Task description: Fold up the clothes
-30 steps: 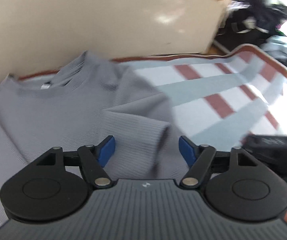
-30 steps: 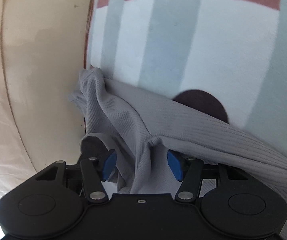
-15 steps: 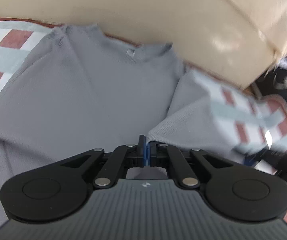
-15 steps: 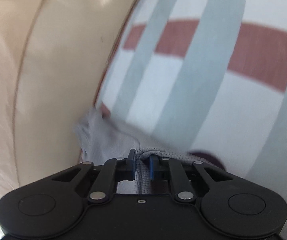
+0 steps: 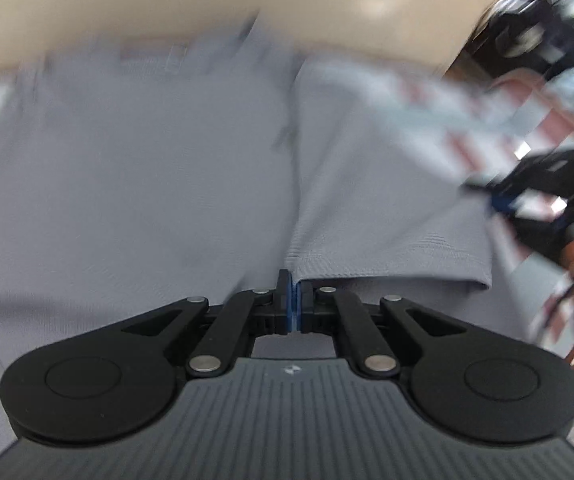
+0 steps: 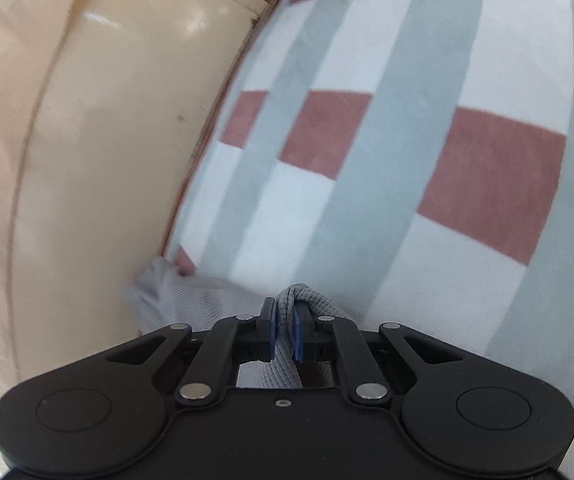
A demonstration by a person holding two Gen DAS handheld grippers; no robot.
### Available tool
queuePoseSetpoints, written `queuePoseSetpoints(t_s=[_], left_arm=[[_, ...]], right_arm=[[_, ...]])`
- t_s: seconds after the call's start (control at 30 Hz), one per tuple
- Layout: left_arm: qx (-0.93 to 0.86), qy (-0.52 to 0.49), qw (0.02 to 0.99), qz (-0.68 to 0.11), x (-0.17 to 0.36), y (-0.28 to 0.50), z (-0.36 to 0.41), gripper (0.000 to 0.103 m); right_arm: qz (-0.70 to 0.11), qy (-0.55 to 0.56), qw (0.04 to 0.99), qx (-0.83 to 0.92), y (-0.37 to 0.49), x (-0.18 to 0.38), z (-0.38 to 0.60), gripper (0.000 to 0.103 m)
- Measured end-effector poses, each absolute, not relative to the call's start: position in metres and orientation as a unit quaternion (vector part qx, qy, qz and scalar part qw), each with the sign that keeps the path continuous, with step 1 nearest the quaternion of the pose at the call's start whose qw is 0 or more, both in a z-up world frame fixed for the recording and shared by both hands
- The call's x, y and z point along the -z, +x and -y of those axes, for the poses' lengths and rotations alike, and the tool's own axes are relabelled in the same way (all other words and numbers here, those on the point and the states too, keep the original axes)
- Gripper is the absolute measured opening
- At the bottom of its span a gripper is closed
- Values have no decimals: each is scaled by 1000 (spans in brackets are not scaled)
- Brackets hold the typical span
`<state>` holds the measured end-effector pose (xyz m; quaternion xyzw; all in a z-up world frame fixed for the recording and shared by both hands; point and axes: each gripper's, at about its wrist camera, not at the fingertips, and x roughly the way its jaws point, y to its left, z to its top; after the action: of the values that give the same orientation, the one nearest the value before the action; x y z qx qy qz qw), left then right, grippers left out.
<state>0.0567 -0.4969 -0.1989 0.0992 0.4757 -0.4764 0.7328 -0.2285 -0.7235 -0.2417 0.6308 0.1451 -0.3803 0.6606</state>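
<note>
Grey ribbed knit is pinched by the left gripper [image 5: 294, 295] at a sleeve cuff and bunched between the right gripper [image 6: 283, 330] pads; the sweater [image 5: 135, 168] is spread over a checked blanket [image 6: 407, 152], a cream cushion [image 6: 99, 128] beyond.

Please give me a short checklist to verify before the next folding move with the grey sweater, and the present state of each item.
1. Right gripper has cloth: ok, a bunch of the grey sweater is pinched between its pads.
2. Left gripper has cloth: ok, shut at the sleeve cuff corner; how much it holds, cannot tell.
3. Sweater body flat on the striped blanket: cannot tell, left view is blurred.
4. Blanket bare ahead of the right gripper: ok.
5. Grippers apart from each other: ok.
</note>
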Motion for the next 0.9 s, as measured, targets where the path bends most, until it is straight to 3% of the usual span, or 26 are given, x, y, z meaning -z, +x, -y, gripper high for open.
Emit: queuePoseSetpoints(t_s=[0.07, 0.13, 0.17, 0.3, 0.33, 0.43, 0.6, 0.83, 0.9], left_arm=[[485, 101, 725, -479, 195, 59, 494, 10], [504, 104, 722, -463, 179, 62, 494, 29], [512, 108, 724, -450, 171, 65, 497, 44], [552, 147, 716, -402, 128, 81, 518, 49], [562, 153, 709, -397, 118, 86, 531, 50], [579, 165, 689, -403, 108, 108, 580, 58], [555, 234, 683, -413, 134, 132, 665, 58], [554, 234, 686, -409, 171, 150, 731, 53], [553, 238, 672, -430, 182, 157, 746, 12]], right_arm=[[-149, 633, 656, 385, -221, 239, 726, 11], [-150, 634, 651, 390, -207, 233, 733, 11], [-151, 634, 649, 392, -200, 229, 736, 11], [-136, 658, 635, 382, -199, 229, 741, 18], [-132, 662, 636, 375, -197, 230, 742, 25], [-128, 670, 638, 357, -190, 233, 745, 27], [-128, 676, 637, 348, -170, 240, 755, 28], [-108, 657, 661, 346, -144, 240, 765, 32], [-107, 639, 680, 344, -136, 238, 767, 32]])
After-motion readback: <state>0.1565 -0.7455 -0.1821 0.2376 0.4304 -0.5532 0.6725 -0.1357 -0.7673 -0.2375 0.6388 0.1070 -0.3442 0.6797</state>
